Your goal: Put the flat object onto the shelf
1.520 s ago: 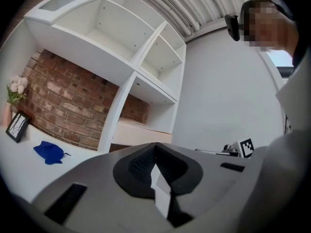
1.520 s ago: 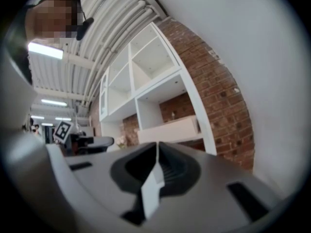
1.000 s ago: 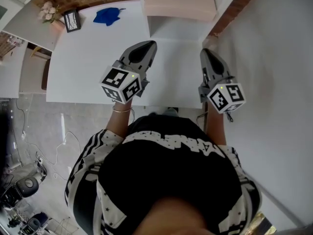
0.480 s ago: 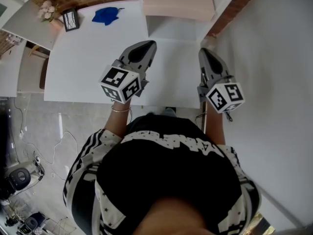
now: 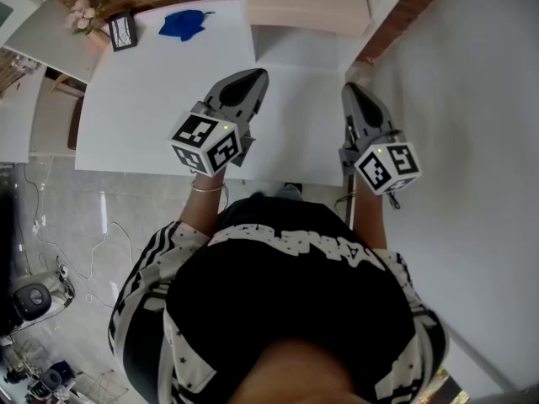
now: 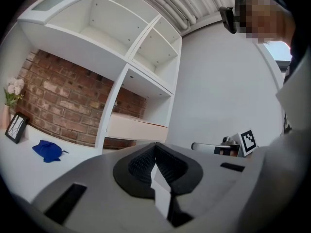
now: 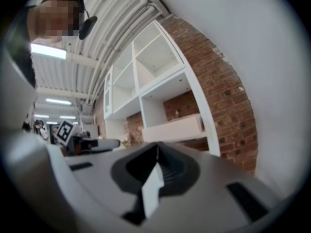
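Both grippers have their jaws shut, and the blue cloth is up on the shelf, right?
Not quite. The blue cloth lies on the white table, not on the shelf, as the head view shows. The left gripper and right gripper do have their jaws shut.

In the head view the table (image 5: pixel 143 108) fills the upper middle of the frame. Along its far edge, at upper left, the flowers (image 5: pixel 82 15), picture frame (image 5: pixel 123 32) and cloth (image 5: pixel 184 25) sit in a row from left to right. The shelf unit (image 5: pixel 250 15) stands at top centre, right of the cloth, with a flat box (image 5: pixel 307 2) in its lowest compartment. The left gripper (image 5: pixel 255 77) and right gripper (image 5: pixel 350 88) are side by side over the table, before the shelf unit.
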Tool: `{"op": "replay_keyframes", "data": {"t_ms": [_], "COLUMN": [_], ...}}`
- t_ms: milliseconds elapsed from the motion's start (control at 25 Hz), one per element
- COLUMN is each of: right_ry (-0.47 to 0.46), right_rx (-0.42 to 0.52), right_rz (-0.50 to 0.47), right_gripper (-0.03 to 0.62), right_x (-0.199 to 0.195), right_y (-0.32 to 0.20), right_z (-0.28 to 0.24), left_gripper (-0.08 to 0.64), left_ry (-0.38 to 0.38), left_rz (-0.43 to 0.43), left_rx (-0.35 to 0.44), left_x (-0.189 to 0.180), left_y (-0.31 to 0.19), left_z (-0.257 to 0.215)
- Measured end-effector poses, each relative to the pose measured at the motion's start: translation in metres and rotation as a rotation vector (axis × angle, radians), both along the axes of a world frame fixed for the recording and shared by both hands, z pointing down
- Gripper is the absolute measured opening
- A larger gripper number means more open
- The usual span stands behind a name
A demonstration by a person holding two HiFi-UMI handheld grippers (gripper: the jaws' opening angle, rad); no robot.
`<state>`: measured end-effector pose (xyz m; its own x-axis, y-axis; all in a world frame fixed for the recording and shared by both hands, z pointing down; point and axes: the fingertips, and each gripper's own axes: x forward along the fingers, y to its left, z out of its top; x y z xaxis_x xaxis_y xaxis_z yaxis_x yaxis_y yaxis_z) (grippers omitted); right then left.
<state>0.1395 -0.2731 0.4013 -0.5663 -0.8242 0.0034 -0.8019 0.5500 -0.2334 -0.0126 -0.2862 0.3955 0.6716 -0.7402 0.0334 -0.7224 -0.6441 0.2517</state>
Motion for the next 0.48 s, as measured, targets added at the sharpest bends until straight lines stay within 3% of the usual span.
{"op": "replay_keyframes", "data": {"t_ms": [480], "right_ry": [-0.009], "right_rx": [-0.002], "right_rz": [-0.008], "right_gripper": [0.031], "right_x": [0.0063], "right_y": [-0.0019], "right_z": [0.0013], "left_gripper": [0.035], "left_ry": [-0.011], "left_rz": [-0.020], "left_rx": [-0.003], "left_x": [0.0047], "left_y": [-0.0007], "left_z": [-0.0002]}}
